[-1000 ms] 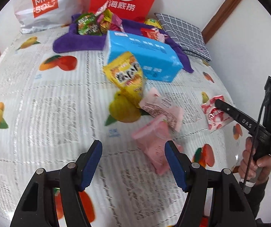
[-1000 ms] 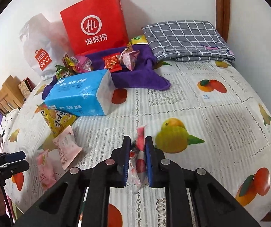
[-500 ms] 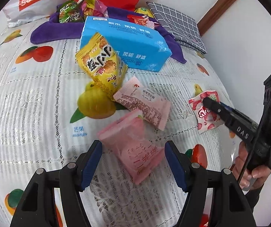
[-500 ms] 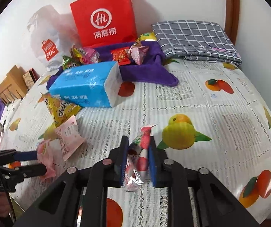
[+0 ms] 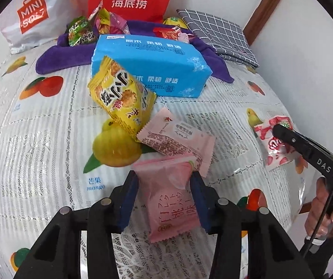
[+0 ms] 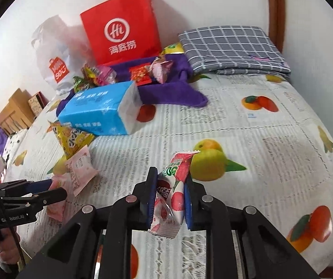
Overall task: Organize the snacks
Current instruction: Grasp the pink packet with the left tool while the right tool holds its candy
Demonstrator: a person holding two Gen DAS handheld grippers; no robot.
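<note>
Bare tablecloth (image 6: 271, 162) is seen on the right. The left is crowded by the tissue pack (image 6: 101, 111) and yellow packet (image 5: 122, 97).

red paper bag (image 6: 122, 29), blue tissue pack (image 5: 152, 67), folded checked cloth (image 6: 231, 48)

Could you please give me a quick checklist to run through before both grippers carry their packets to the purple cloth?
1. Left gripper shut on the pink peach packet: ok, both pads press its sides.
2. Right gripper shut on the strawberry packet: ok.
3. Peach packet free of the pale pink packet: cannot tell, their edges overlap.
4. Path to the purple cloth: not ok, the blue tissue pack stands in front.
5. Room on the cloth: cannot tell, snacks already cover part.
</note>
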